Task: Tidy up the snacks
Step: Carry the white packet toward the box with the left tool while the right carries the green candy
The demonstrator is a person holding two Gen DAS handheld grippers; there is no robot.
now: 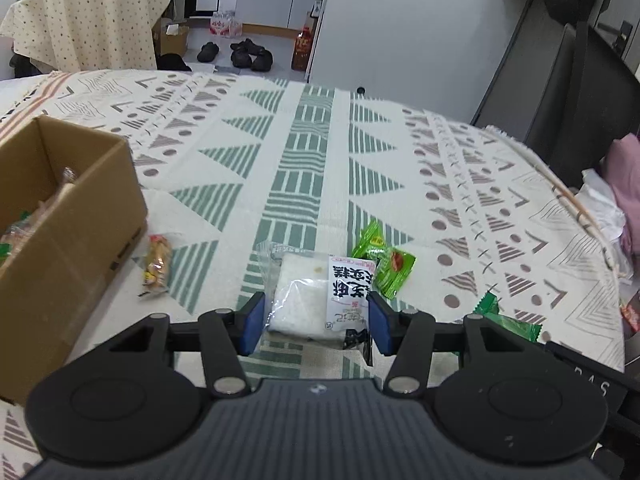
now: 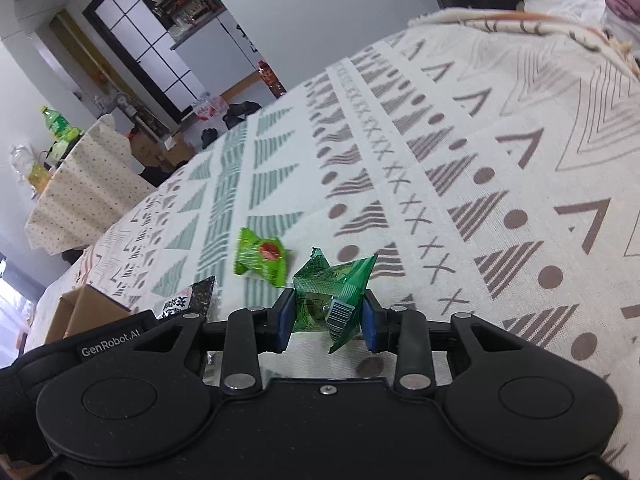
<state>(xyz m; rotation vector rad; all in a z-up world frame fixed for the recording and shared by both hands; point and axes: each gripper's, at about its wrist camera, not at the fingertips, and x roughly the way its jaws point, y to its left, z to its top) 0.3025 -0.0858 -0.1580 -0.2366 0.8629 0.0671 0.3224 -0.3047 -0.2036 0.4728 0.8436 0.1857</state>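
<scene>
**Cardboard box part-filled, five snacks outside it**

Cardboard box (image 1: 68, 216) at table's left, already holding some wrapped snacks; count inside unclear. Outside it, five packets:
- one white rice-cake packet (image 1: 316, 296), pinched between left gripper (image 1: 316, 322) pads
- one dark green packet (image 2: 332, 300), clamped in right gripper (image 2: 326, 320)
- two bright green packets (image 1: 384, 262) lying together on patterned cloth (image 1: 304, 160)
- one brown bar (image 1: 157, 266) just beside box

Roughly midway, by judgement: both held items to be boxed, three loose ones to be fetched.
</scene>
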